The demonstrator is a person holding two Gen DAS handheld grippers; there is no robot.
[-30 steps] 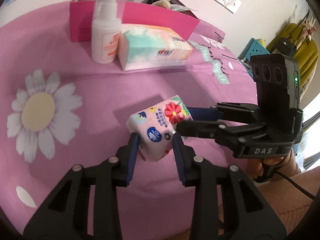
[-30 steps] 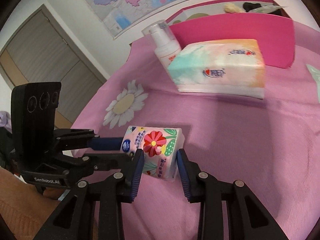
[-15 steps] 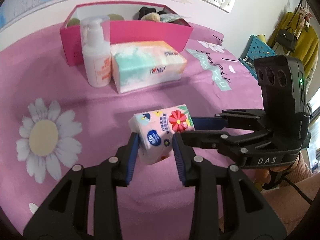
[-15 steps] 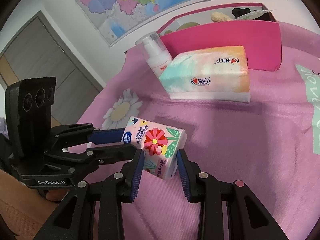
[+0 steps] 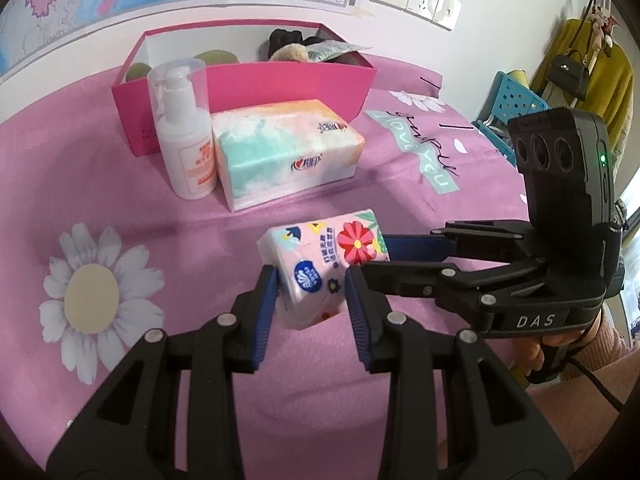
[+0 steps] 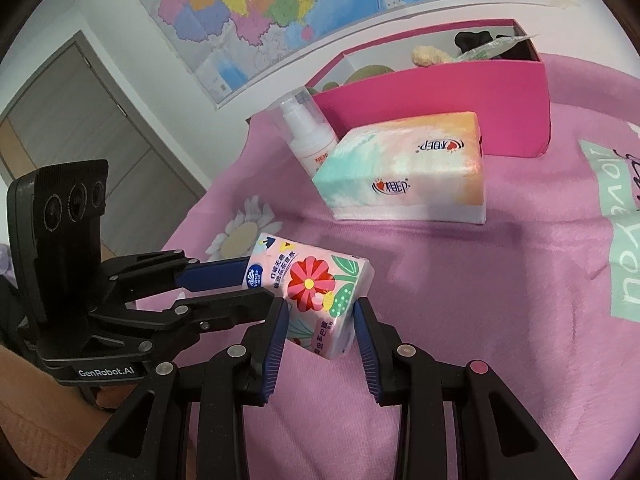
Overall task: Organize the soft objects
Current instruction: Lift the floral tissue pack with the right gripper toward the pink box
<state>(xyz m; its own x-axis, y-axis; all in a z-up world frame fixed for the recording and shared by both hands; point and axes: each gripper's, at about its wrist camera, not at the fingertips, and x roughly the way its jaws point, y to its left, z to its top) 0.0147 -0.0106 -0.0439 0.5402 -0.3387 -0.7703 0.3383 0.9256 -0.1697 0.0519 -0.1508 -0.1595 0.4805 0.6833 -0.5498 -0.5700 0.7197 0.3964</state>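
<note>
A small floral tissue pack [image 5: 320,264] [image 6: 316,292] is held above the pink bedspread by both grippers at once. My left gripper [image 5: 311,300] is shut on its near end, and it also shows in the right wrist view [image 6: 240,286]. My right gripper [image 6: 320,326] is shut on its other end, and it shows in the left wrist view [image 5: 376,256] coming in from the right. A pink open box [image 5: 280,80] [image 6: 460,92] with soft items inside stands at the back.
A large pastel tissue pack [image 5: 284,152] [image 6: 408,168] and a white pump bottle [image 5: 186,132] [image 6: 310,128] stand in front of the box. A blue crate [image 5: 508,112] sits beyond the bed's right edge. A door [image 6: 92,132] is at left.
Both grippers have lifted the floral pack higher and carried it toward the box. The pink box's inside now shows more.
</note>
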